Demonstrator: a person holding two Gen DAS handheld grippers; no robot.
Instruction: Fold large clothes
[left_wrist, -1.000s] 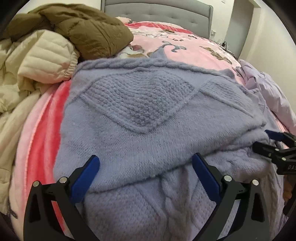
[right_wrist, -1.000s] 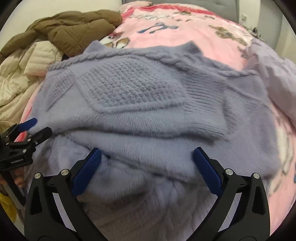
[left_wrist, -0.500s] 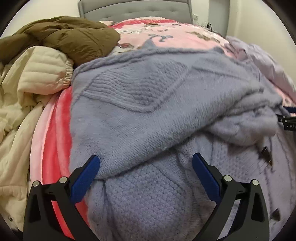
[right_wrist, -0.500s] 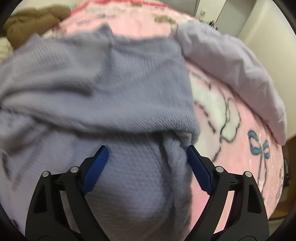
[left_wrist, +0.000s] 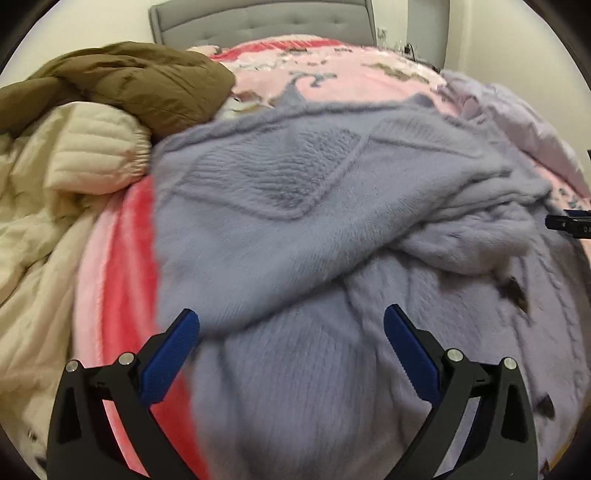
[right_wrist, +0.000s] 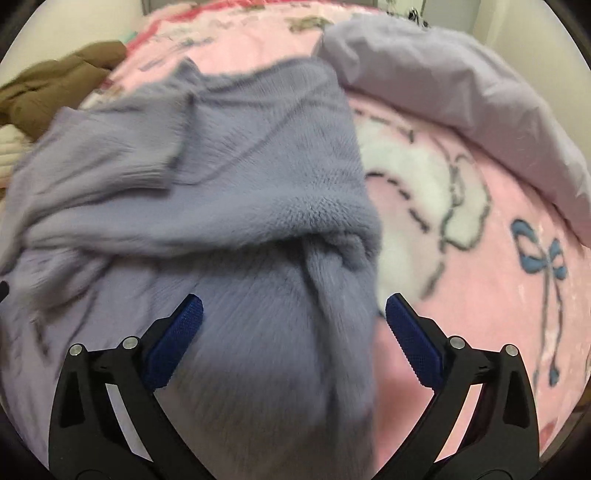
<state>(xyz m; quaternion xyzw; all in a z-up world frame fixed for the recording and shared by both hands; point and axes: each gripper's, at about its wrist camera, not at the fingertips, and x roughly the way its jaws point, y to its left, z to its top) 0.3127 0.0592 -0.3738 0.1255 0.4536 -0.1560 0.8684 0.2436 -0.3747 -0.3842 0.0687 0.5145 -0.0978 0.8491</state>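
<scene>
A lilac-blue knitted sweater (left_wrist: 295, 184) lies on the bed, its upper half folded down over the buttoned lower half. My left gripper (left_wrist: 291, 317) hovers open over the sweater's near left edge, with nothing pressed between its blue pads. In the right wrist view the sweater (right_wrist: 240, 166) ends in a thick folded right edge. My right gripper (right_wrist: 294, 302) hangs over that edge with its jaws opening; the knit lies below and between them, and the pads do not press on it. The tip of the right gripper (left_wrist: 569, 225) shows at the left view's right border.
A pink patterned blanket (right_wrist: 498, 295) covers the bed. A brown puffer jacket (left_wrist: 140, 81) and a cream puffer jacket (left_wrist: 74, 155) are piled at the left. A lilac duvet (right_wrist: 461, 92) lies bunched at the far right. The grey headboard (left_wrist: 258, 22) stands behind.
The right gripper has swung from the sweater's middle to its right edge, its jaws narrowing a little and widening again. The left gripper has shifted left to the sweater's left edge.
</scene>
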